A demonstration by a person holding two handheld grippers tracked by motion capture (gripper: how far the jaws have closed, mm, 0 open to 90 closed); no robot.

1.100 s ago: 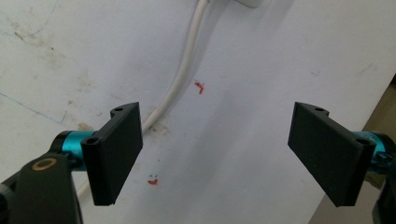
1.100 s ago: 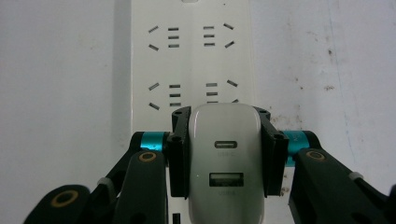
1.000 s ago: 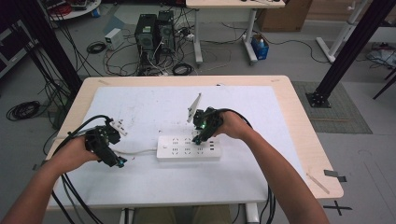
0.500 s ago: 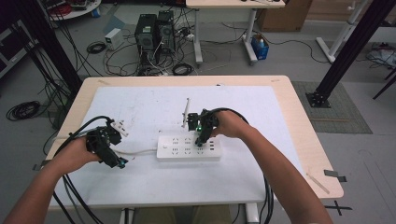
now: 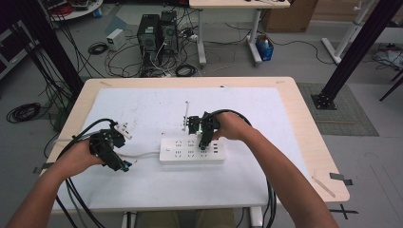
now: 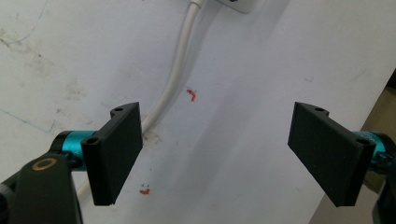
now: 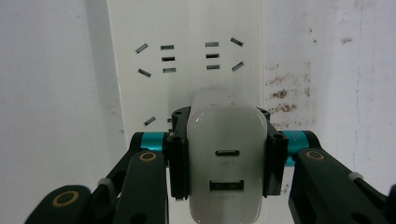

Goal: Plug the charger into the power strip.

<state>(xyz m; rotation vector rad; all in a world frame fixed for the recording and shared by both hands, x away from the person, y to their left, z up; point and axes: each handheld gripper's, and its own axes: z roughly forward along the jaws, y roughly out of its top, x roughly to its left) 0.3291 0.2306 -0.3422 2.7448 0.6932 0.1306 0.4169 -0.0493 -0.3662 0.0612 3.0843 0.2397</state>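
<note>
Two claws: right claw (image 7: 226, 154) has swung down vs 1 s ago, clamped on white charger (image 7: 227, 158) over power strip (image 5: 192, 150); left claw (image 6: 217, 154) wide open, empty, left of strip on tabletop (image 5: 285, 185).

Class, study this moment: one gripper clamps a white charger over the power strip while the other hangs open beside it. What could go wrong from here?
1. The right gripper holds the white charger over the power strip, and the charger's body hides the sockets beneath; its prongs may miss the slots.
2. The open left gripper is not bracing the strip, so a push could slide or tip it.
3. The strip's white cord runs beside the left gripper and might snag.
</note>
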